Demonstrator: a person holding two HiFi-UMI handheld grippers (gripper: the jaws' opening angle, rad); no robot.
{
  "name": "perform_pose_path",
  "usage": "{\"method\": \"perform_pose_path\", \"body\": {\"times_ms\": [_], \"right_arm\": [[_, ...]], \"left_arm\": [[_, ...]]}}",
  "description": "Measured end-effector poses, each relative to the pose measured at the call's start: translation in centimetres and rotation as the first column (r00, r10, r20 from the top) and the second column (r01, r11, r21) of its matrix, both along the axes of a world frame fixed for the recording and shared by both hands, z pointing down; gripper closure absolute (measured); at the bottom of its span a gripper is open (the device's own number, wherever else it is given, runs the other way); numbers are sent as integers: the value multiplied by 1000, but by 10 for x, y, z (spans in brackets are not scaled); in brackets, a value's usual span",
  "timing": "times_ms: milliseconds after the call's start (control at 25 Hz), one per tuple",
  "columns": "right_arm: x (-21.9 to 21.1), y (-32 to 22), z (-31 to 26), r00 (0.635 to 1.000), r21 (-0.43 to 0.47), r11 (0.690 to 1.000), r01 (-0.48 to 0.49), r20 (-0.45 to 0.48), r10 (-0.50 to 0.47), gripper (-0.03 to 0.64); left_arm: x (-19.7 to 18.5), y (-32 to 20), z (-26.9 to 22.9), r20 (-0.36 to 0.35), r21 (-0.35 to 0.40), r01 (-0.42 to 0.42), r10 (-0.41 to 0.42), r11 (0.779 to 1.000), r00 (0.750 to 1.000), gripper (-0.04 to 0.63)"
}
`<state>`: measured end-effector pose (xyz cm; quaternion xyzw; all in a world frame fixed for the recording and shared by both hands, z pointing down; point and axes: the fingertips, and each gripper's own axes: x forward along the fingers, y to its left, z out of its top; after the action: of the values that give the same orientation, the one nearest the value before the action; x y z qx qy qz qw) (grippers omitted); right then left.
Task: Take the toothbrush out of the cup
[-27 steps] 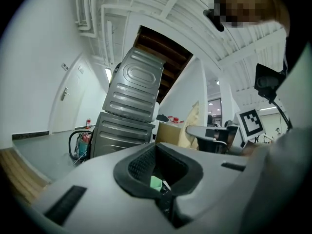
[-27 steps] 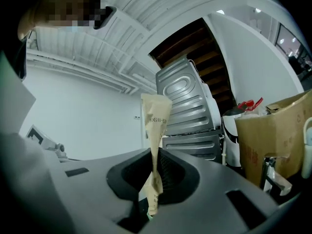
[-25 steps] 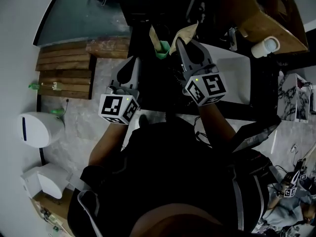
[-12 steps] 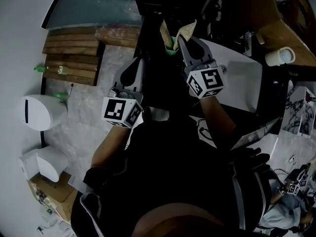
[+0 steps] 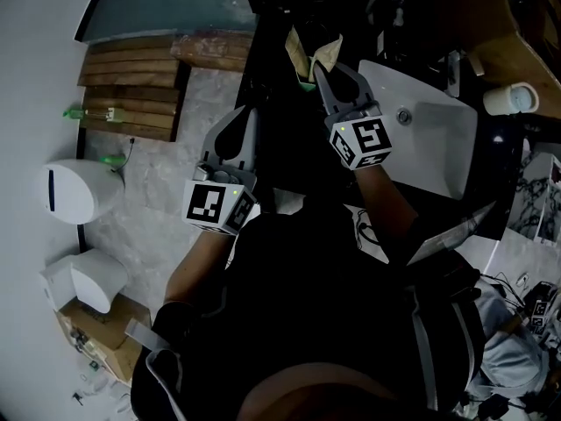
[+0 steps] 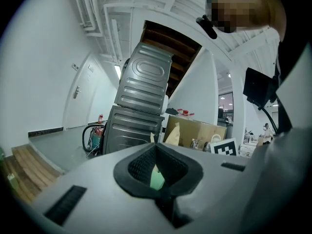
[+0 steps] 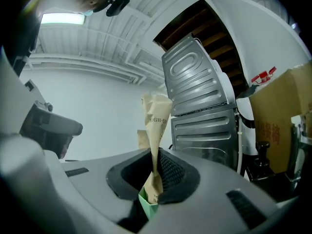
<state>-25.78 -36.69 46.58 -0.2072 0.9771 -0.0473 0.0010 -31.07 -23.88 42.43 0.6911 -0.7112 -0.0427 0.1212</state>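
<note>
The left tongs (image 5: pixel 244 119) are nearest the person, on the side away from the sink (image 5: pixel 438 152). They are closed tight and hold nothing. A little farther out, just beside the sink, the right tongs (image 5: pixel 323 71) are pinched on a long thin thing in a tan paper wrap. I think this is the toothbrush (image 7: pixel 157 123). So the right hand has it, and the left tongs are off to the side, apart from it.

Its long side runs on from the right tongs, out past their tips and away from the person. The wrap is flat and creased, with dark print on it. A green bit (image 7: pixel 147 204) shows at its near end, deep between the tongs. I cannot tell what that is. Another tan strip (image 5: pixel 296 53) sits just beside it, on the side away from the sink.

Farthest out, across the sink, a white cup (image 5: pixel 511 99) stands on a wooden bench (image 5: pixel 539 77), well apart from the toothbrush. If that is the cup, the toothbrush looks already out of it.
</note>
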Motion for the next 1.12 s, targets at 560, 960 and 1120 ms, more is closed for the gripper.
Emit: {"method": "perform_pose_path", "body": {"times_ms": [560, 960, 1120], "right_arm": [[-4, -1, 46, 998, -23, 998, -52, -48, 51, 577], [-7, -2, 47, 990, 31, 994, -100, -97, 103, 574], [-1, 2, 34, 984, 67, 988, -137, -108, 143, 508]], "left_arm": [[2, 8, 5, -13, -20, -25, 25, 999, 1000, 589], [-12, 18, 3, -6, -17, -56, 56, 998, 998, 589], [-17, 26, -1, 8, 16, -94, 94, 995, 996, 589]]}}
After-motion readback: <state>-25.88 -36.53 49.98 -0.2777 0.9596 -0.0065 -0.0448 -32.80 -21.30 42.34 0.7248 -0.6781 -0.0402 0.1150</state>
